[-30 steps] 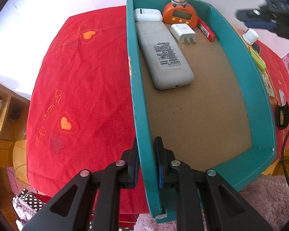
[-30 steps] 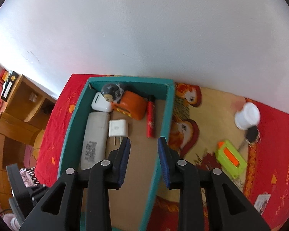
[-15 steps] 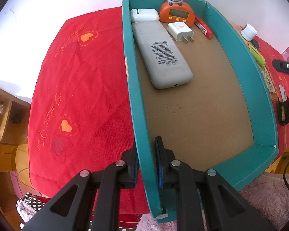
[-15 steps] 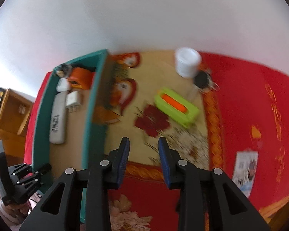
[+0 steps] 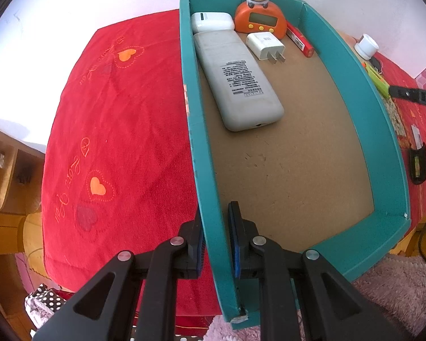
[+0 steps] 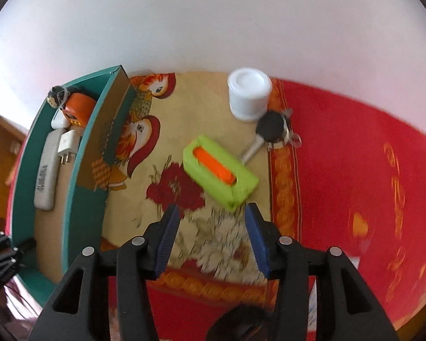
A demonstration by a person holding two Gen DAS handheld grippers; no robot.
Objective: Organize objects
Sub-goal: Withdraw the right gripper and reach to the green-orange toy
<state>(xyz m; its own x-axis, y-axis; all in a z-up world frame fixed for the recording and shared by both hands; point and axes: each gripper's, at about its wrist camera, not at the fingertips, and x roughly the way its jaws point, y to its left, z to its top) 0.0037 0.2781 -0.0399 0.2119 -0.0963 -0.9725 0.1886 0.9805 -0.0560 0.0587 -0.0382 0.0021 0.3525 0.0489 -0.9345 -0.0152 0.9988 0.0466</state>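
Down in the left wrist view, the left gripper (image 5: 215, 238) is clamped narrow on the near side wall of a teal box (image 5: 383, 130), one pad outside and one inside, both pressing the wall. The box sits on a red cloth (image 5: 122, 130) with heart patterns. At its far end lie a grey remote (image 5: 237, 81), a white case (image 5: 211, 22), a white charger plug (image 5: 265, 45), an orange clock with a monkey on top (image 5: 260, 21) and a red stick (image 5: 299, 41) along the right wall. The near half of the box floor is bare.

Over in the right wrist view, the right gripper (image 6: 211, 227) points down at a patterned mat (image 6: 184, 108), its jaws opening, with nothing pressed between the pads. A green case with an orange insert (image 6: 220, 170) lies just beyond the fingertips, its near corner close to the right pad, not touching either. Farther off stand a white jar (image 6: 249, 96) and a black key (image 6: 269, 130), the key just beside the jar. The teal box lies to the left, well apart from the tongs.
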